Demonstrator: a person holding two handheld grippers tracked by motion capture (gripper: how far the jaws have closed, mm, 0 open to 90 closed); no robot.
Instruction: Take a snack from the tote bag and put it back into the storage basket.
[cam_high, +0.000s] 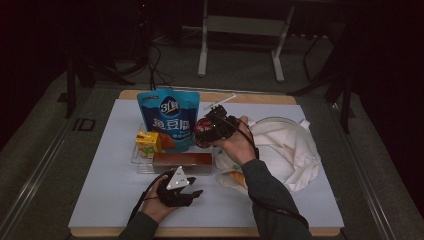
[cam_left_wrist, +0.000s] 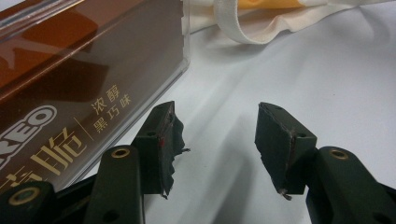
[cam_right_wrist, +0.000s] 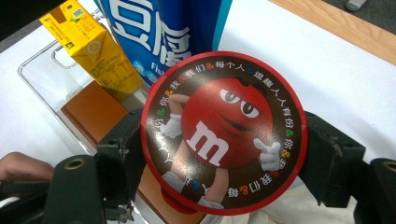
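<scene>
A blue pouch and yellow carton stand in a clear tray. A brown box lies along its near side. A white cloth bag sprawls toward the surface's right edge.

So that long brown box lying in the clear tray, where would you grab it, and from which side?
Probably across its narrow width, near the end closest to the white bag. The brown box lies flat and long in the clear tray, with a yellow carton and blue pouch behind it, so coming from above looks easiest. The left gripper waits beside it, jaws open.
</scene>
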